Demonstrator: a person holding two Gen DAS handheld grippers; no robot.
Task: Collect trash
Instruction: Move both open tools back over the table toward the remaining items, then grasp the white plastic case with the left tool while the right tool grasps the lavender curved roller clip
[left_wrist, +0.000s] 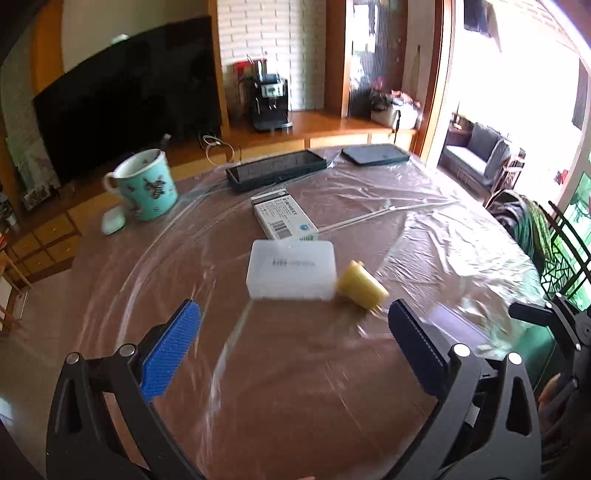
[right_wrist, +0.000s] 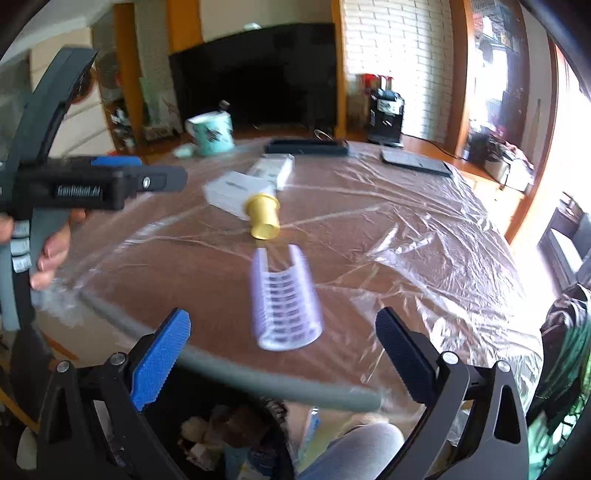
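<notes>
A round table (left_wrist: 295, 369) covered in clear plastic holds a yellow capsule cup (left_wrist: 362, 284) lying on its side next to a translucent white plastic box (left_wrist: 291, 275). Behind them lies a white medicine carton (left_wrist: 284, 218). My left gripper (left_wrist: 293, 317) is open and empty, just short of the box and cup. In the right wrist view a lilac ribbed plastic tray (right_wrist: 284, 299), blurred, lies between the open fingers of my right gripper (right_wrist: 282, 328), untouched. The yellow cup (right_wrist: 263, 216) and white box (right_wrist: 232, 192) lie beyond it. The left gripper's body (right_wrist: 88, 184) shows at left.
A teal mug (left_wrist: 146, 184), a white earbud case (left_wrist: 112, 219), a black phone (left_wrist: 277, 170) and a dark tablet (left_wrist: 375, 154) sit at the table's far side. A bin with trash (right_wrist: 229, 439) stands below the near table edge. A TV (left_wrist: 129, 96) and coffee machine (left_wrist: 269, 103) stand behind.
</notes>
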